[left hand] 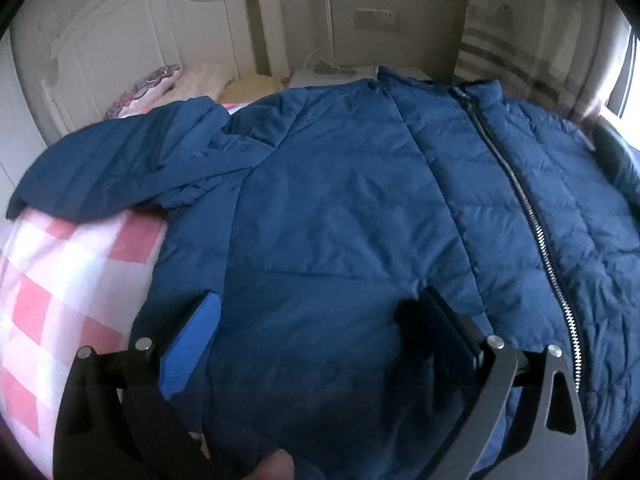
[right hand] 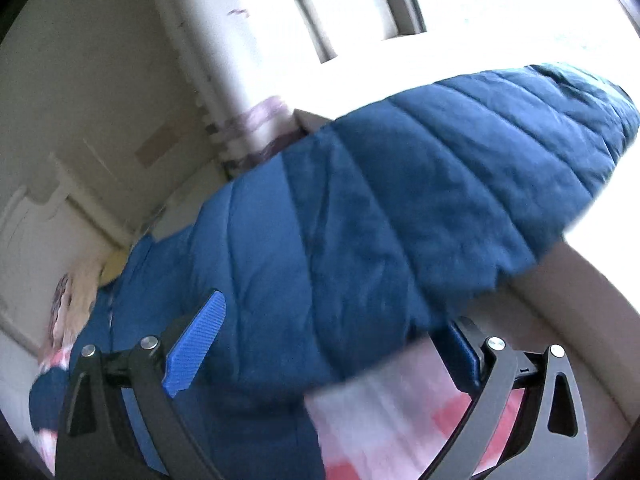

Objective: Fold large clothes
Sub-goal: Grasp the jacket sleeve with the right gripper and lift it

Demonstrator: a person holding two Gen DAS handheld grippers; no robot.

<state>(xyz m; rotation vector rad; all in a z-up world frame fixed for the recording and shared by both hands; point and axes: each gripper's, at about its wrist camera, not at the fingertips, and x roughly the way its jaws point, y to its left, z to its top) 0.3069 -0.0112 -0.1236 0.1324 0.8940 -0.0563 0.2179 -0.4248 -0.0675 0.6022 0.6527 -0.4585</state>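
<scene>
- We are seeing the left gripper (left hand: pixel 316 322) standing wide above the lower front panel of the blue jacket (left hand: pixel 340 200), with nothing pinched between its blue pads; whether the tips are touching the cloth we cannot tell.
- We are seeing the right gripper (right hand: pixel 336 340) also spread wide, its pads pressing on nothing, with a quilted sleeve (right hand: pixel 440 184) of the jacket lying across the gap ahead of the fingers.
- The left view alone is showing us the jacket's front, spread flat over the bed (left hand: pixel 72 280), its zipper (left hand: pixel 532 216) running down toward the bed's near edge, and one sleeve (left hand: pixel 120 164) lying out toward the left edge.
- The right view alone is showing the bright window (right hand: pixel 500 0) and the other sleeve reaching toward it; this view is blurred.
- We are counting one jacket, two sleeves, one zipper, two grippers.
- Both views are showing the pink-and-white checked cover and pillows (left hand: pixel 188 80) at the headboard (left hand: pixel 132 32) end.
</scene>
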